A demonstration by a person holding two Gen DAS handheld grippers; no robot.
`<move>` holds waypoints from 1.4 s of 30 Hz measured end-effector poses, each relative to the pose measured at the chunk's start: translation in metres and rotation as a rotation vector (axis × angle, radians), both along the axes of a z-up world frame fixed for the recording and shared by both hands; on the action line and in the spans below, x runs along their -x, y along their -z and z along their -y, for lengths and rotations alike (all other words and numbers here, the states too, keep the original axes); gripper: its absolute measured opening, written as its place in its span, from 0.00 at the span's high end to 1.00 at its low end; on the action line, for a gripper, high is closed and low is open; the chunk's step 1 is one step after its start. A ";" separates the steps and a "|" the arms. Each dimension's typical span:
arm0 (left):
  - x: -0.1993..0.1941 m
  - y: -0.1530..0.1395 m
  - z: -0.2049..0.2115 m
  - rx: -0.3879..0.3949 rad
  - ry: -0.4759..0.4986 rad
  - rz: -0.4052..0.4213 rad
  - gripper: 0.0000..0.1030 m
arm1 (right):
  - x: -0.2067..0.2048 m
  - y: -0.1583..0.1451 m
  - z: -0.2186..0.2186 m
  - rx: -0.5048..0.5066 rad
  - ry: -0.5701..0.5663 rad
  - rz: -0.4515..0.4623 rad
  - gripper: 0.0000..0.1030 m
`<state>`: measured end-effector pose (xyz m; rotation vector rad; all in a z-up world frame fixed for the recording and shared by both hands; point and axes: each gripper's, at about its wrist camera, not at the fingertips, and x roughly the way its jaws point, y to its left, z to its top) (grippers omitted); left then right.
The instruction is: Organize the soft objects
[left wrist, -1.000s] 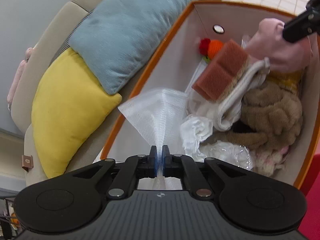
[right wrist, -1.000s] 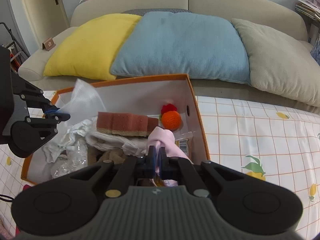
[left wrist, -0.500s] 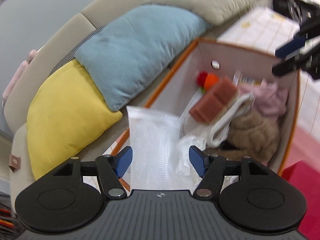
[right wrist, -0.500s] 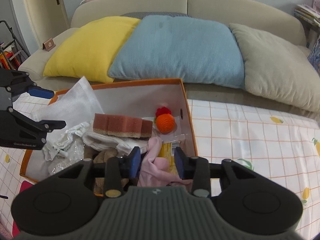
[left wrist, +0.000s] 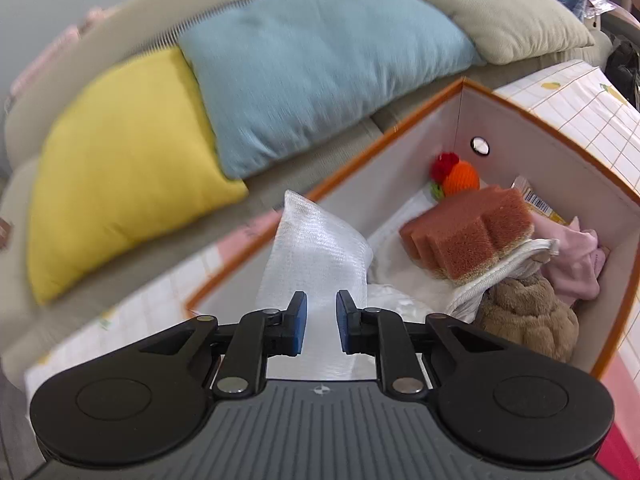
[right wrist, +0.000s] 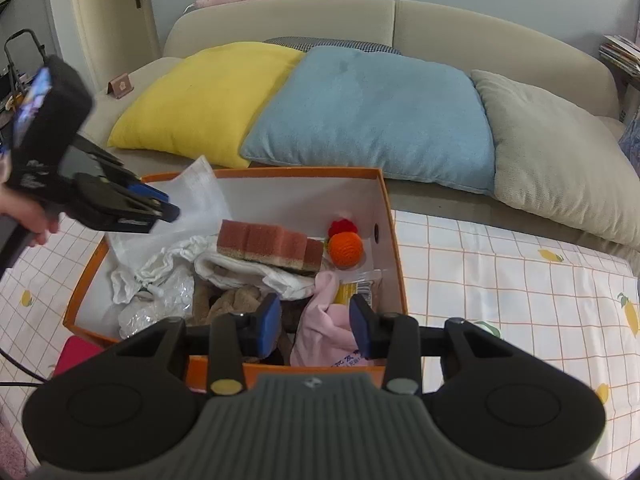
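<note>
An orange-rimmed box [right wrist: 304, 172] [left wrist: 540, 116] holds soft things: a reddish sponge [right wrist: 268, 242] [left wrist: 472, 236], an orange crochet ball [right wrist: 345, 248] [left wrist: 462, 176], a brown plush [left wrist: 528, 316], white cloths [right wrist: 248, 272] and a pink cloth [right wrist: 320, 328] [left wrist: 576, 264]. A white mesh cloth [left wrist: 316, 260] [right wrist: 200, 196] stands in the box's left corner. My left gripper [left wrist: 321, 308] [right wrist: 166, 208] hovers over it; its jaws are closing with a narrow gap and no grip. My right gripper [right wrist: 316, 316] is open above the pink cloth, which lies loose in the box.
The box sits on a checked tablecloth [right wrist: 500, 280] in front of a sofa with yellow [right wrist: 200, 96], blue [right wrist: 372, 112] and grey [right wrist: 560, 152] cushions. A red item [right wrist: 76, 354] lies by the box's near left corner. A hand [right wrist: 28, 220] holds the left gripper.
Both grippers let go: the left released the white mesh cloth, opened wide, then narrowed. The right released the pink cloth into the box. Both drew back and up.
</note>
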<state>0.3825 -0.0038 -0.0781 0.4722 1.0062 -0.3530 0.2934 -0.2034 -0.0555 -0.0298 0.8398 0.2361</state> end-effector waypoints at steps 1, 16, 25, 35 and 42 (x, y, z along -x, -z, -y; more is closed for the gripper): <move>-0.003 0.006 0.001 0.010 -0.010 -0.028 0.79 | 0.000 0.001 0.000 0.000 -0.002 -0.004 0.63; 0.030 -0.041 -0.008 0.129 -0.036 0.070 0.63 | -0.008 0.006 -0.002 0.008 0.025 -0.029 0.62; 0.145 -0.097 -0.006 0.214 -0.093 0.314 0.51 | 0.030 -0.037 -0.002 -0.022 0.033 0.076 0.36; 0.250 -0.095 -0.022 0.405 -0.289 0.337 0.47 | 0.103 -0.077 -0.007 -0.076 0.020 0.165 0.26; 0.292 -0.109 -0.035 0.491 -0.383 0.378 0.37 | 0.166 -0.089 -0.010 -0.081 0.049 0.232 0.20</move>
